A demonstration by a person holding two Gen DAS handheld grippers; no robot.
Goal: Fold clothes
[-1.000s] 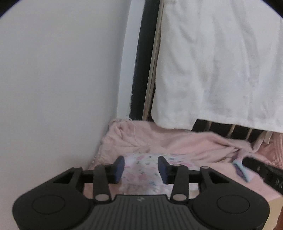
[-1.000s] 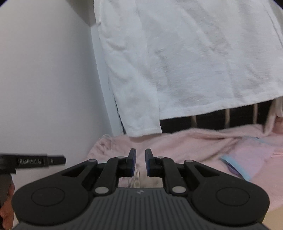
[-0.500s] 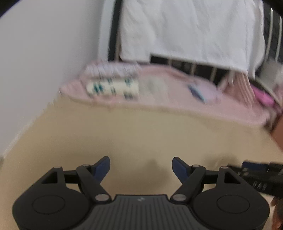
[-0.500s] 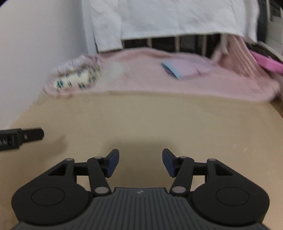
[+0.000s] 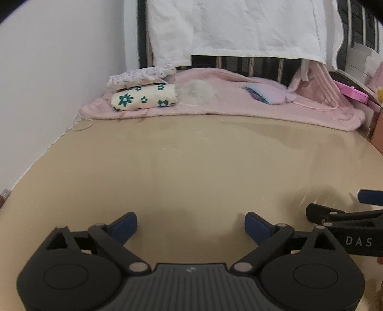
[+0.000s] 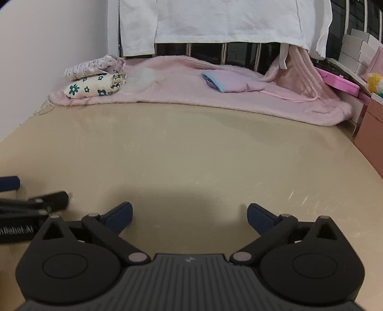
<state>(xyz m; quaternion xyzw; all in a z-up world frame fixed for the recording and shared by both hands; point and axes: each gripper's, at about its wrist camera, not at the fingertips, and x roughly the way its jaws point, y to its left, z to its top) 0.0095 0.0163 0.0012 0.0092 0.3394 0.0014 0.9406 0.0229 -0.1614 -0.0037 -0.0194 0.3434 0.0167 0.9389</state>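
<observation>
While both tools hover low over the bare beige tabletop (image 5: 191,153), neither holds anything: the left gripper (image 5: 190,222) has its jaws spread wide, and the right gripper (image 6: 189,215) stands just as wide, each seen edge-on at the margin of the other's view. They sit side by side near the table's front edge, well apart from the clothes, which suggests a pause between garments. The task's things lie at the far end, on a pink blanket (image 5: 239,105) spread along the back of the table. Near the wall, a flower-print folded garment (image 5: 144,98) carries a pale sprigged folded garment (image 5: 143,75) on top, a neat stack that looks finished. A lilac and blue garment (image 6: 227,82) lies farther right on the blanket, apart from the stack, and is probably next. A white cloth (image 6: 227,21) hangs over the dark rail behind. No basket or bin shows; only a pink box (image 6: 337,82) sits off to the right, its contents hidden.
</observation>
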